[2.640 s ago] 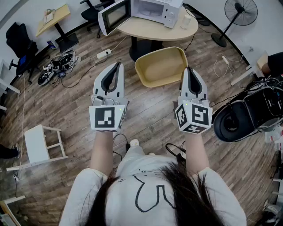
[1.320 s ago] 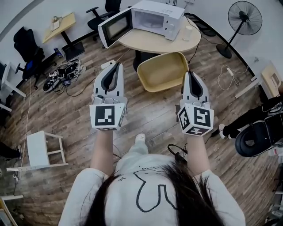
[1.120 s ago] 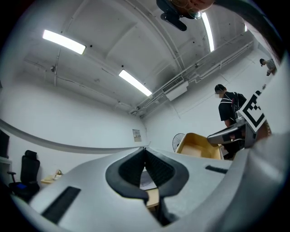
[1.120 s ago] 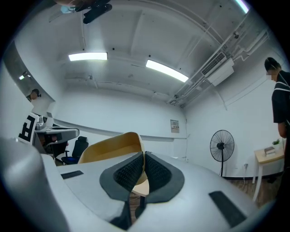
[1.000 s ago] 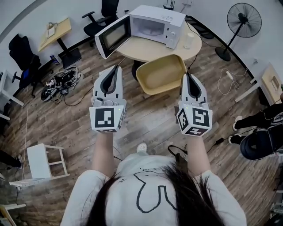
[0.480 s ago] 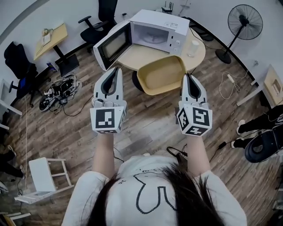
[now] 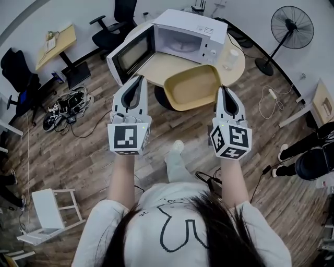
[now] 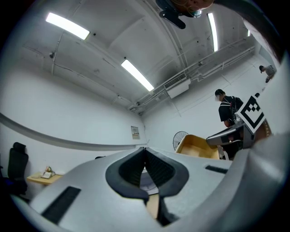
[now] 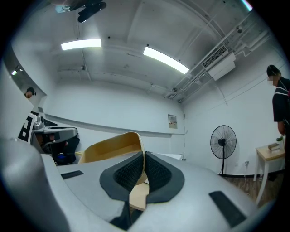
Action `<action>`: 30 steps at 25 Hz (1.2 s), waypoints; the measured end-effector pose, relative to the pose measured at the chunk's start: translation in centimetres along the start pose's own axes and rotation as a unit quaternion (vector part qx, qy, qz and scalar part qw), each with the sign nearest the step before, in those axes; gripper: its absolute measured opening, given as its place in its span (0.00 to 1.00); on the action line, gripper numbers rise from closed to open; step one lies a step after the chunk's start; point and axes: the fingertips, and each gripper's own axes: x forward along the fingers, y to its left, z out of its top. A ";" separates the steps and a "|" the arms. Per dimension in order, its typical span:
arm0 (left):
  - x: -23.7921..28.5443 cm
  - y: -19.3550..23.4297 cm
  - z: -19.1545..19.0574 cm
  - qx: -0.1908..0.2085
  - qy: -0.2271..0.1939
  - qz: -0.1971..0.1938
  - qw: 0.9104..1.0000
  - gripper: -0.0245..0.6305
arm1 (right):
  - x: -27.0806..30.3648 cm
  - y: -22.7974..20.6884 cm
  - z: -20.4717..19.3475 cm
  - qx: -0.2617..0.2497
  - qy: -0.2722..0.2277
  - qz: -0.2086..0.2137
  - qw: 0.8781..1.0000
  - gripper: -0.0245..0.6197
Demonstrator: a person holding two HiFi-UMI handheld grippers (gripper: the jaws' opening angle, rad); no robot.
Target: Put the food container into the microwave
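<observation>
The food container is a shallow yellow tray, carried tilted in the air. My right gripper is shut on its right rim; in the right gripper view the rim runs between the closed pads of that gripper. My left gripper is shut, holds nothing and stays left of the container. From the left gripper view its jaws meet, with the container off to the right. The white microwave stands on a round wooden table ahead, its door swung open to the left.
A pale cup stands on the table right of the microwave. A standing fan is at the far right. Office chairs, a small desk and cables lie to the left. A white stool lies near left. A person stands beyond.
The table and microwave have drawn closer and lower in the head view. Both grippers stay shut in the same pose, with the container still in the right one.
</observation>
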 end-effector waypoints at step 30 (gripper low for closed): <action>27.6 9.6 -12.1 -0.001 0.036 -0.017 0.999 0.05 | 30.3 -6.2 -6.0 0.038 0.032 -0.014 0.999 0.10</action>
